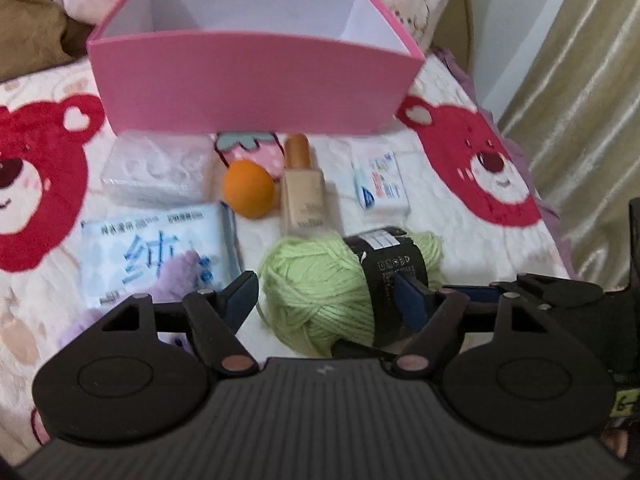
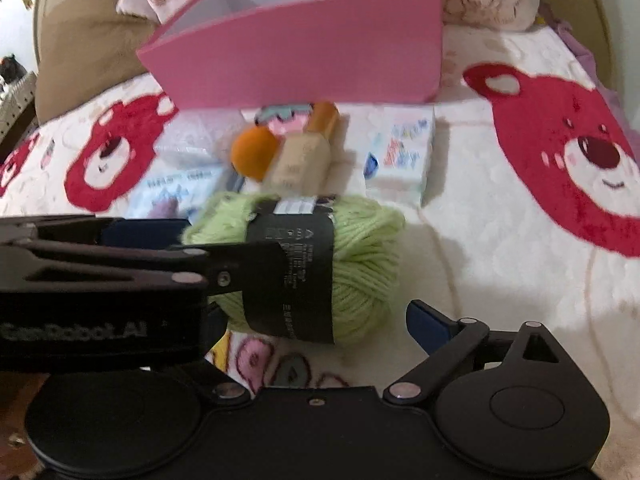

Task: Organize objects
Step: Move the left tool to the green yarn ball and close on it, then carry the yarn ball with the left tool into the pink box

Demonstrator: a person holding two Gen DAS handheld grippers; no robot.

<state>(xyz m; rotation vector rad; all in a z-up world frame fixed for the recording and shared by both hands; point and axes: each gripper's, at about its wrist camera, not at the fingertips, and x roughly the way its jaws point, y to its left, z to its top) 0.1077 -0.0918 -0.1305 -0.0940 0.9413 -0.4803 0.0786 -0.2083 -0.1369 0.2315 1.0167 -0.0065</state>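
Two wide-open jaws flank the green yarn ball (image 1: 320, 288) (soft, squashy): left gripper (image 1: 326, 292) should close across the black label (image 1: 390, 276), squarely.

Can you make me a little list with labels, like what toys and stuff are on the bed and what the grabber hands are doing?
surface: bear-print blanket
container: pink box, open top, nothing visible inside
nearest item: green yarn ball with black label
left gripper: open, fingers either side of the yarn
right gripper: open, near the yarn
other items: orange sponge, beige bottle, wipes pack
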